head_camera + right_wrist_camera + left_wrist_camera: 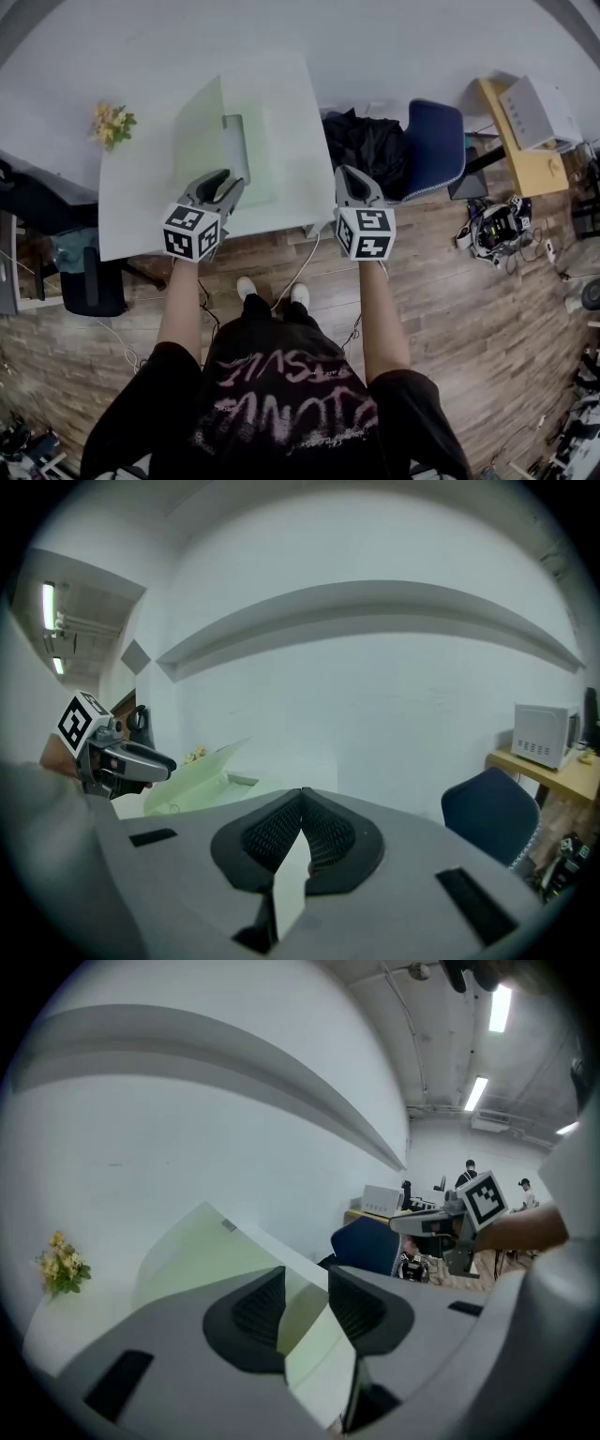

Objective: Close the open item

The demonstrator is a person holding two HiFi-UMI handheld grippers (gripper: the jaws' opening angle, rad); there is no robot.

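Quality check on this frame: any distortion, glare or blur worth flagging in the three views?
Head view: strong fisheye, the white table edges bow; light even, no glare. Left gripper view: dark round vignette, ceiling strip lights blown out, the left gripper slightly soft up close. Right gripper view: same vignette, wall ledge bent into an arc, the right gripper slightly soft too.

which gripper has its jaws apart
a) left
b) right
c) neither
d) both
a: in its own view the left gripper shows a clear gap between its jaws, while the jaw tips of the right gripper meet with nothing between them.
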